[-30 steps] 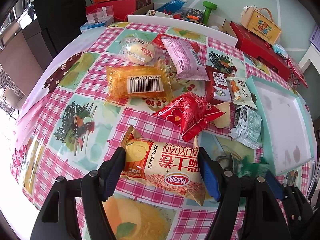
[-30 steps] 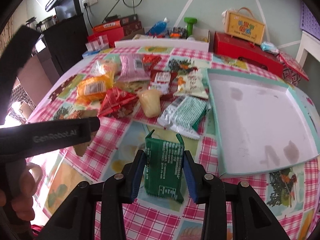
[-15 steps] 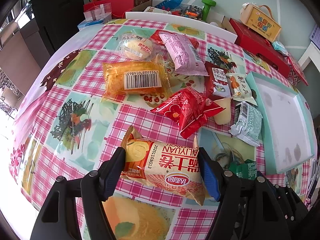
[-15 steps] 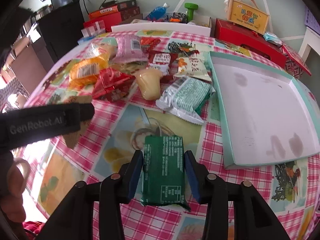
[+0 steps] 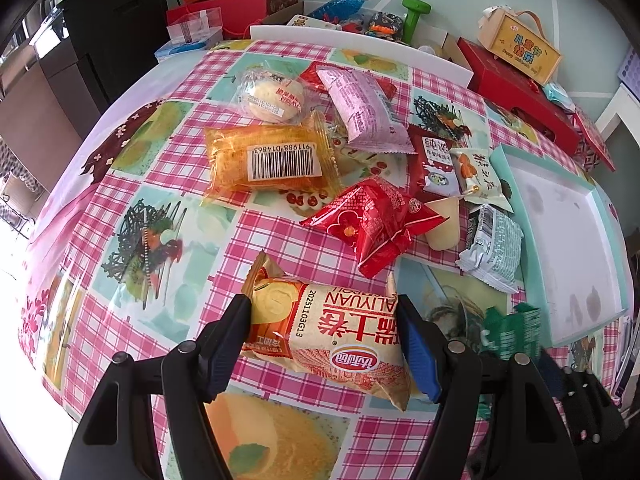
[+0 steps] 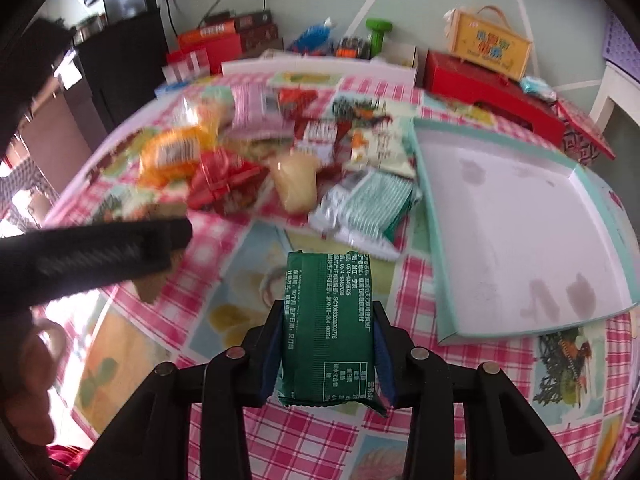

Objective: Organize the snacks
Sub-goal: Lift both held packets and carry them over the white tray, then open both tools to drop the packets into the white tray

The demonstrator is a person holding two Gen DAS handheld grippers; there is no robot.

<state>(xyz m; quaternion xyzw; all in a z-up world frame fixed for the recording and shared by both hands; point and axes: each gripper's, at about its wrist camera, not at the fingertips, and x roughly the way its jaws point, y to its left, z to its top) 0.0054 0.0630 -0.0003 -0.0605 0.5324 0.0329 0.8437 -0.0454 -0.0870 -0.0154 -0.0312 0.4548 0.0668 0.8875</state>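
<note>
Two handheld grippers work over a tabletop (image 5: pixel 168 184) covered in a pink checked cloth with food prints.

The left gripper (image 5: pixel 324 336) is closed on a long beige and orange plastic-wrapped roll cake packet (image 5: pixel 332 328), held across its width at the 6 o'clock edge of the left wrist view. The packet appears to sit just above the cloth, though whether it touches cannot be told.

The right gripper (image 6: pixel 326 344) is clamped on a dark green foil snack packet (image 6: pixel 326 320) printed with white text, at 6 o'clock in the right wrist view. This view is motion-blurred, and the packet looks lifted clear of the cloth.

A shallow white cardboard tray with a mint-green rim (image 6: pixel 434 216) lies at 3 o'clock, holding no snacks. The loose pile sits between 11 and 1 o'clock: a clear orange barcoded cake bag (image 5: pixel 266 158), a red crinkled packet (image 5: pixel 372 220), a pink pillow packet (image 5: pixel 364 110), a round bun in clear wrap (image 5: pixel 274 94), and a white and green striped wafer packet (image 5: pixel 494 246) just beside the tray's near rim.

Judging by this, the step in hand is carrying picked snacks to the tray. The next move likely calls for swinging the green packet towards 3 o'clock, lowering it over the rim onto the tray floor, then opening. The roll cake should follow, laid flat alongside so space is left for the rest.
</note>
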